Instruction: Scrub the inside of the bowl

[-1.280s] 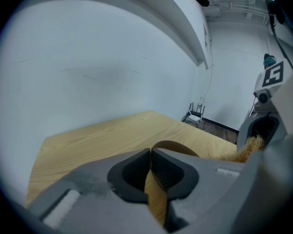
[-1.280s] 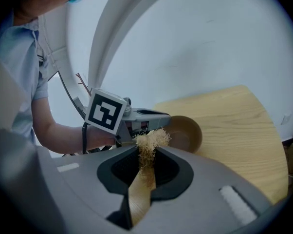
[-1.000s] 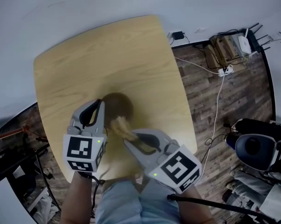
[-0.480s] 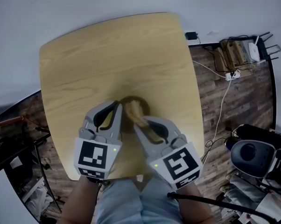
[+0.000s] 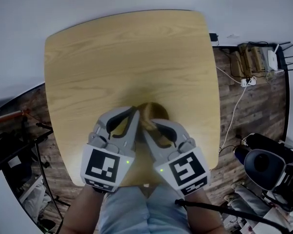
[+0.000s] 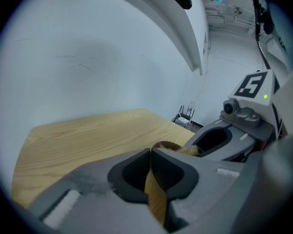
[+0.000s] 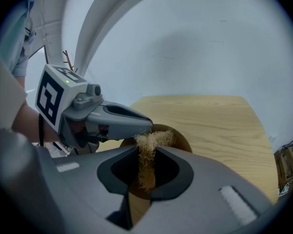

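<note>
Checking head view first: left tool (image 5: 133, 112) and right tool (image 5: 149, 125) sit side by side, almost touching, tips at the brown bowl (image 5: 158, 110). The bowl is on the near half of the bench (image 5: 127, 52). I can't read either grip from up here. A wide stretch of bench top runs beyond the bowl to the far edge. The side edges are well apart from it, and the near edge is close behind the tools.

Left gripper view: left tool is clenched on the bowl's thin wall, which is pinched between the jaws. The right tool shows at right, its tip at the rim.

Right gripper view: right tool is clamped on a tuft of tan fibre scrubber (image 7: 147, 150), which pokes up at the bowl's rim. The left tool's tip comes in from the left.

Versus a second ago: the tools were spread wider in head view; now they're pulled together at the bowl.
</note>
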Demonstrator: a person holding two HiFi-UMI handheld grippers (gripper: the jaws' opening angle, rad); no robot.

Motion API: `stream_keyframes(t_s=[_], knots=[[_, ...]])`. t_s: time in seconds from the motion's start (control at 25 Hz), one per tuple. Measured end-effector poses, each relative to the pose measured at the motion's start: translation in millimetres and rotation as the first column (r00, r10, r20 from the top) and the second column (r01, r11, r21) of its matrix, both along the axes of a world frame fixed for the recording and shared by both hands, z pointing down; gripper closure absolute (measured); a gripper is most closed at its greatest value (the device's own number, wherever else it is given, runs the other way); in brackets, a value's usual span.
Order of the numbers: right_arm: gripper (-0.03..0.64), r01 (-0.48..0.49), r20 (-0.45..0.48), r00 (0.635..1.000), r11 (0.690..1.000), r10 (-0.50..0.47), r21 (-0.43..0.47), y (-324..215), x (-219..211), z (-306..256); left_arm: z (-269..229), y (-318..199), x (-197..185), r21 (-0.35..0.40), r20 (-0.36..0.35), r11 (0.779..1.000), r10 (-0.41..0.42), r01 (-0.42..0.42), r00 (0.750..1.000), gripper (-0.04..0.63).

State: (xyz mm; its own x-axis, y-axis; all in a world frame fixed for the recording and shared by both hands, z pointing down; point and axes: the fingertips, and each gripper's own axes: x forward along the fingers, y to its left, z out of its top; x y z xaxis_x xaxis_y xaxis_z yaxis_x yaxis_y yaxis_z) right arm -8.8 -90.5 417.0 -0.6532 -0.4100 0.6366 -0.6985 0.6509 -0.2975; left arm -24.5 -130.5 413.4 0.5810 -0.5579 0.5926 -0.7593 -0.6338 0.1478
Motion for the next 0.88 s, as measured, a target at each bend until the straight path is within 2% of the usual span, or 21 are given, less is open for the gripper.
stream_keyframes(t_s=[0.2, 0.44, 0.56, 0.88], knots=[[0.558, 0.082, 0.013, 0.997, 0.996, -0.082, -0.043, 10, -17, 5, -1, 1, 1, -0.024, -0.017, 1.000, -0.008, 0.007, 1.000, 0.563], [0.559, 0.176, 0.047, 0.984, 0.980, -0.172, -0.095, 31, -25, 3, 2, -4, -4, 0.005, 0.021, 1.000, 0.022, -0.022, 1.000, 0.563], [0.558, 0.186, 0.067, 0.982, 0.977, -0.179, -0.105, 38, -24, -3, 3, -9, -10, 0.010, 0.038, 1.000, 0.011, -0.011, 0.999, 0.563], [0.558, 0.162, 0.138, 0.979, 0.985, -0.153, -0.057, 49, -3, -29, -1, -12, -11, 0.036, 0.095, 0.999, -0.017, 0.014, 0.995, 0.563]])
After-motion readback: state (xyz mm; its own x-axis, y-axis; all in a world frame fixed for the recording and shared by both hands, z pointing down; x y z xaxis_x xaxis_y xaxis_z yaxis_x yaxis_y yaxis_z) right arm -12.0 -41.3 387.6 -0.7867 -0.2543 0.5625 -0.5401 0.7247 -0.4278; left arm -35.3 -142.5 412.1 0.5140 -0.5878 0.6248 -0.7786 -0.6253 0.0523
